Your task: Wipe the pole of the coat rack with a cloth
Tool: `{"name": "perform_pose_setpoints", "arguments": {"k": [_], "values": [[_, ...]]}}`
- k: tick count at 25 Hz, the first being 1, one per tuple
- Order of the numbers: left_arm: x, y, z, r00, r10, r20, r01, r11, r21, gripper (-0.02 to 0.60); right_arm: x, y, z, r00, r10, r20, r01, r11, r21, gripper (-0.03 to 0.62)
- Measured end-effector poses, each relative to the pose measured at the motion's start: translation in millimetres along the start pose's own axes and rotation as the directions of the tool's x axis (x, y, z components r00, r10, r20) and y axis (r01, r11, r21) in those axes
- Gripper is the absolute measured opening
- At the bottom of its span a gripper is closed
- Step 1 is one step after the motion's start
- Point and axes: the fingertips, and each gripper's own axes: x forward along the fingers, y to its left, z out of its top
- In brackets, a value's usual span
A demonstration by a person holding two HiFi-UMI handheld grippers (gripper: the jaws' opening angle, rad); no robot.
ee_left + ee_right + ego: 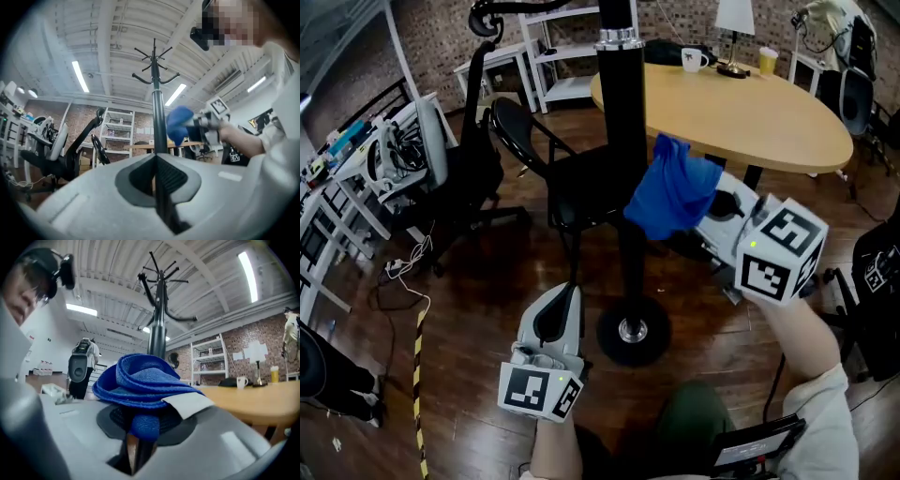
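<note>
My right gripper [719, 214], jaws clamped on the blue cloth [673, 192], brings it up beside the coat rack's black pole [622, 131]. My left gripper [561, 305] hangs low, jaws together and empty. Hard rubbing could rock the unsteadied rack or tug the cloth free, I judge.

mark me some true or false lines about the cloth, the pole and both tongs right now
1. The right tongs are shut on the blue cloth. True.
2. The left tongs grip the pole. False: they are shut on nothing, and the pole stands beyond them.
3. The cloth lies flat on the table. False: it is held up in the air beside the pole.
4. A white mug stands on the table. True.
</note>
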Motion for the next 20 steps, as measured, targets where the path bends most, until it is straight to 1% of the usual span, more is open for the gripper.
{"name": "perform_pose_setpoints", "arguments": {"k": [1, 2, 4, 6, 7, 8, 9, 10, 11, 12, 13, 14, 15, 16, 17, 18, 19, 20], "values": [[-1, 0, -4, 1.0, -0.001, -0.003, 0.001, 1.0, 0.0, 0.003, 0, 6, -56, 1.0, -0.007, -0.024, 0.007, 1.0, 0.015, 0.101], [-1, 1, -7, 1.0, -0.004, -0.007, 0.004, 1.0, 0.0, 0.003, 0, 13, -121, 0.999, -0.015, -0.05, 0.017, 0.999, 0.039, 0.101], [0, 2, -11, 1.0, -0.007, -0.01, 0.007, 1.0, 0.003, 0.003, -2, 31, -266, 0.992, -0.034, -0.121, 0.044, 0.996, 0.081, 0.101], [-2, 4, -11, 1.0, 0.0, 0.007, 0.0, 1.0, 0.004, 0.003, -2, 51, -396, 0.976, -0.022, -0.215, 0.044, 0.994, 0.097, 0.101], [-4, 5, -11, 1.0, 0.003, 0.018, -0.003, 1.0, 0.0, 0.003, 0, 58, -449, 0.961, -0.021, -0.276, 0.047, 0.995, 0.088, 0.1], [-6, 5, -11, 1.0, 0.0, 0.027, 0.0, 1.0, -0.009, 0.004, 0, 62, -494, 0.941, -0.033, -0.337, 0.061, 0.996, 0.072, 0.1], [-8, 4, -12, 0.999, -0.009, 0.031, 0.009, 1.0, -0.022, 0.003, -2, 65, -529, 0.92, -0.049, -0.388, 0.08, 0.995, 0.063, 0.1], [-10, 2, -13, 0.999, -0.021, 0.031, 0.022, 0.999, -0.036, 0.003, -4, 67, -556, 0.903, -0.058, -0.427, 0.096, 0.993, 0.068, 0.1], [-11, 0, -15, 0.999, -0.033, 0.026, 0.034, 0.998, -0.048, 0.002, -7, 69, -573, 0.89, -0.059, -0.452, 0.106, 0.991, 0.079, 0.099], [-12, 0, -16, 0.999, -0.039, 0.018, 0.04, 0.998, -0.053, 0.002, -9, 67, -579, 0.885, -0.061, -0.463, 0.114, 0.989, 0.089, 0.1], [-13, 2, -18, 0.999, -0.037, 0.006, 0.037, 0.998, -0.048, 0.002, -8, 63, -574, 0.886, -0.067, -0.46, 0.122, 0.988, 0.092, 0.1], [-13, 6, -19, 1.0, -0.027, -0.007, 0.027, 0.999, -0.036, 0.002, -6, 60, -556, 0.892, -0.074, -0.445, 0.127, 0.988, 0.091, 0.1], [-14, 10, -19, 1.0, -0.014, -0.018, 0.014, 1.0, -0.023, 0.002, -4, 60, -526, 0.905, -0.076, -0.418, 0.124, 0.988, 0.09, 0.1], [-14, 15, -18, 1.0, -0.001, -0.024, 0.001, 1.0, -0.012, 0.002, -2, 67, -482, 0.925, -0.066, -0.375, 0.11, 0.989, 0.097, 0.1], [-16, 20, -16, 1.0, 0.009, -0.024, -0.009, 1.0, -0.008, 0.002, -1, 79, -425, 0.948, -0.042, -0.315, 0.083, 0.99, 0.116, 0.1], [-17, 24, -13, 1.0, 0.016, -0.02, -0.016, 1.0, -0.01, 0.002, 0, 94, -359, 0.971, -0.008, -0.241, 0.042, 0.99, 0.136, 0.1], [-19, 28, -10, 1.0, 0.019, -0.013, -0.019, 1.0, -0.013, 0.002, 4, 108, -289, 0.986, 0.029, -0.164, -0.007, 0.991, 0.135, 0.1], [-20, 31, -7, 1.0, 0.02, -0.008, -0.02, 1.0, -0.015, 0.002, 9, 119, -219, 0.994, 0.061, -0.096, -0.051, 0.994, 0.099, 0.1]]}}
